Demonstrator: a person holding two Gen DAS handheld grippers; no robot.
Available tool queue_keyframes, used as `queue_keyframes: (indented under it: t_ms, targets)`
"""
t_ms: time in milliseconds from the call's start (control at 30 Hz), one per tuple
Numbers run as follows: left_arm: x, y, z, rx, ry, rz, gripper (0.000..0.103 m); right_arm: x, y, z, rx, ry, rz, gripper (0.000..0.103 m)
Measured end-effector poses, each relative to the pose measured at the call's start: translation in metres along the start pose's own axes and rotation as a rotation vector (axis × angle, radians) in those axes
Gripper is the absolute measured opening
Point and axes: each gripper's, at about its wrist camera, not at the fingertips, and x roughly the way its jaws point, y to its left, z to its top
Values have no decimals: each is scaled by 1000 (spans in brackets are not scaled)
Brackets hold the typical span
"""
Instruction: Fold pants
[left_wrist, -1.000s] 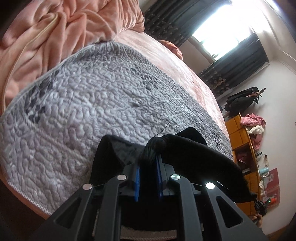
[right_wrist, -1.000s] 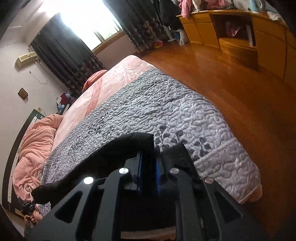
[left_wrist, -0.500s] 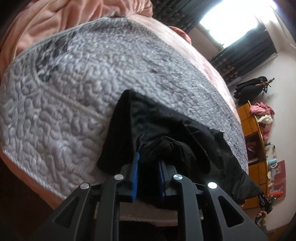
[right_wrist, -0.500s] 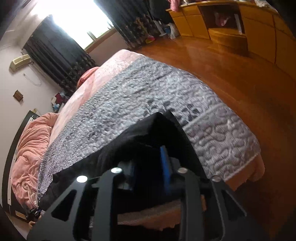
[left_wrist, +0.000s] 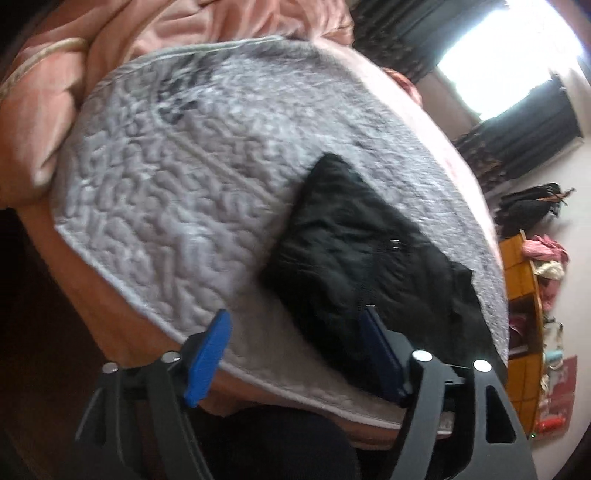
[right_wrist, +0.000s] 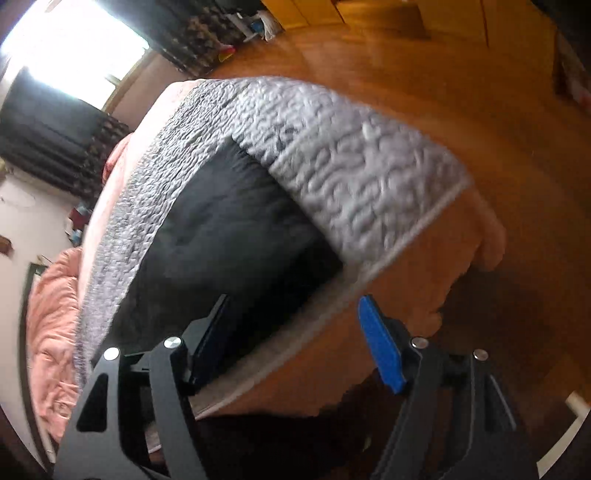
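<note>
The black pants (left_wrist: 354, 254) lie flat on the grey quilted bedspread (left_wrist: 177, 177) near the bed's front edge. My left gripper (left_wrist: 295, 354) hovers just above that edge, its jaws opening wide; the blue pads stand apart and press on nothing, the right pad over the pants' near hem. In the right wrist view the same pants (right_wrist: 221, 229) spread across the bedspread (right_wrist: 354, 173). My right gripper (right_wrist: 295, 343) is likewise opening, with the pants' near corner and the quilt's edge seen between its fingers, neither pad gripping cloth.
A rumpled pink duvet (left_wrist: 110, 40) is heaped at the head of the bed. Orange wooden cabinets (left_wrist: 524, 295) with clothes on them line the wall. Beyond the bed's corner lies wooden floor (right_wrist: 461, 74). Dark curtains (right_wrist: 55, 129) flank a bright window.
Both grippers were shut on the black pants and holding them up; they sank toward the bed, the pants came to lie on the quilt, and both sets of jaws opened and let go.
</note>
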Motion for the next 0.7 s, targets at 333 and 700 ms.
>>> queue_keyframes:
  t_ms: [333, 700]
  targets:
    - [66, -16, 7, -54, 111, 78, 78, 11, 1, -28, 165, 1, 187, 74]
    - [76, -22, 9, -58, 74, 115, 27, 34, -10, 3, 319, -13, 244, 61]
